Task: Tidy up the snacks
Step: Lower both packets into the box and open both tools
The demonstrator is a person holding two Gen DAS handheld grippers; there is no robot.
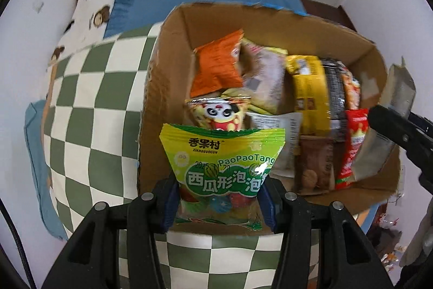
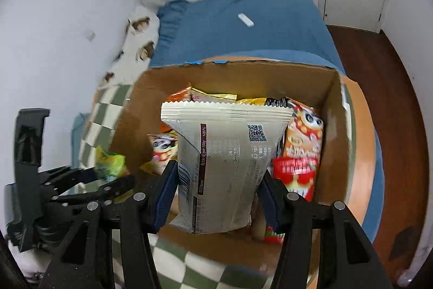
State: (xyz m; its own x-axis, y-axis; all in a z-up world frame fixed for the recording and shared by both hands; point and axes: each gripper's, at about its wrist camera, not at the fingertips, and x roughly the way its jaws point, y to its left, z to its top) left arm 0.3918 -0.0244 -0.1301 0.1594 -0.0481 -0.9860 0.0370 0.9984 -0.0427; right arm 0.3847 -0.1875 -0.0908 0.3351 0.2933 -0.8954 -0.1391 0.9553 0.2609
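Over a cardboard box (image 1: 173,50) already crowded with snacks, the left claw (image 1: 219,197) grips a green candy bag (image 1: 222,161), the right claw (image 2: 217,194) a grey packet (image 2: 230,167); both are not yet stowed.

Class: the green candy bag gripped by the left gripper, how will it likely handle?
The green candy bag, pinched in the left gripper, probably stays floppy: thin film. Glossy wrap may slip. Its round candies likely shift.

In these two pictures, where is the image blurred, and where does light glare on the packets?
Left wrist view: the green candy bag is sharp with a small glare spot near its melon print; the packets deep in the cardboard box smear. Right wrist view: the white packet reads fairly sharp; the red panda packet is motion-blurred. Both views bend toward the edges.
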